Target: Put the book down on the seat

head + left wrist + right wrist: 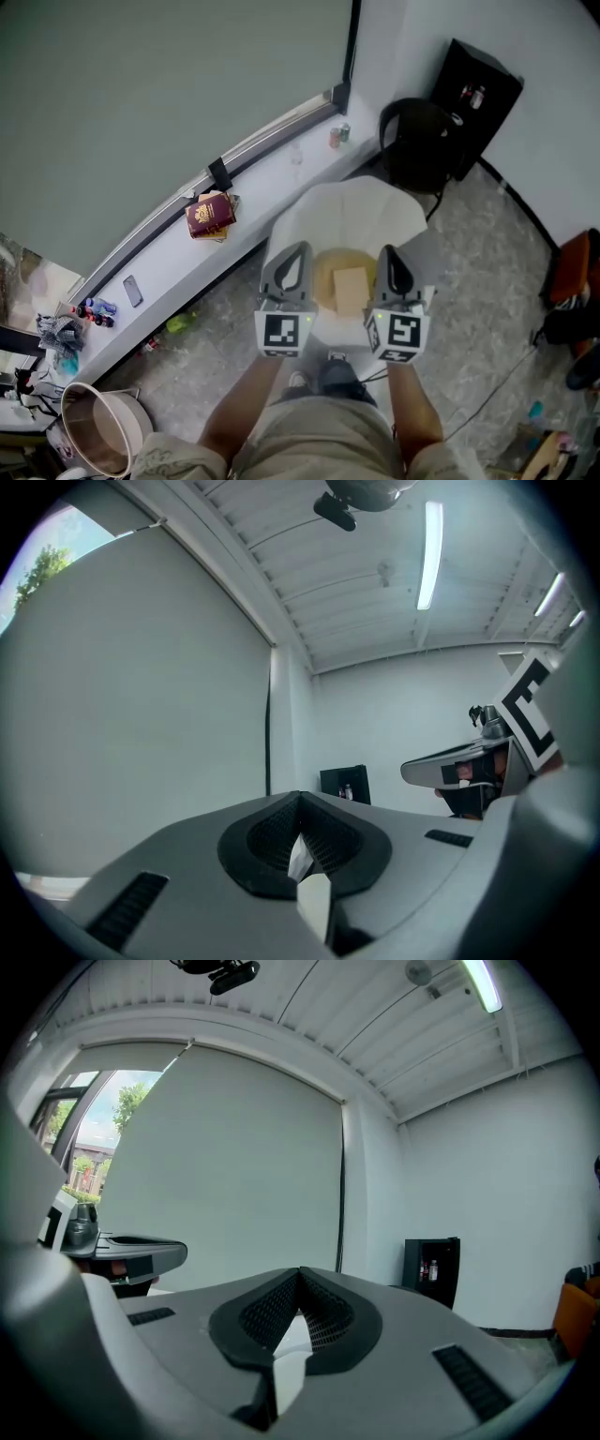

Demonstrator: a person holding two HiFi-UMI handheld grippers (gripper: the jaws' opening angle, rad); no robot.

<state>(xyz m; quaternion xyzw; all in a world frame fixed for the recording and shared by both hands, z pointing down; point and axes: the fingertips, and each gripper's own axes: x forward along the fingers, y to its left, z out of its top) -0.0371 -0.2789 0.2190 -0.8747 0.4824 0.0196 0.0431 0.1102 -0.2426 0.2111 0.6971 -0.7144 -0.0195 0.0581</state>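
Both of your tongs are pressed together and hold nothing: the left gripper (pixel 292 264) and the right gripper (pixel 392 268) hang side by side over the white chair (pixel 347 206), tips pointing away from you, and each gripper view shows its ribbed pads meeting with only the room beyond. Between them in the head view, a flat tan book (pixel 352 290) lies on the yellowish seat cushion (pixel 323 272), clear of both jaws. It is small from up here, so it could be a pad or a thin box rather than a book. Taken as the book, the put-down looks finished and you are at the release-and-clear stage. The next move asks little: lift both grippers straight away without brushing the book's edge or nudging the chair. (A maroon book (pixel 210 216) sits apart on the window ledge (pixel 169 272); fetching it would mean a reach to your left.)
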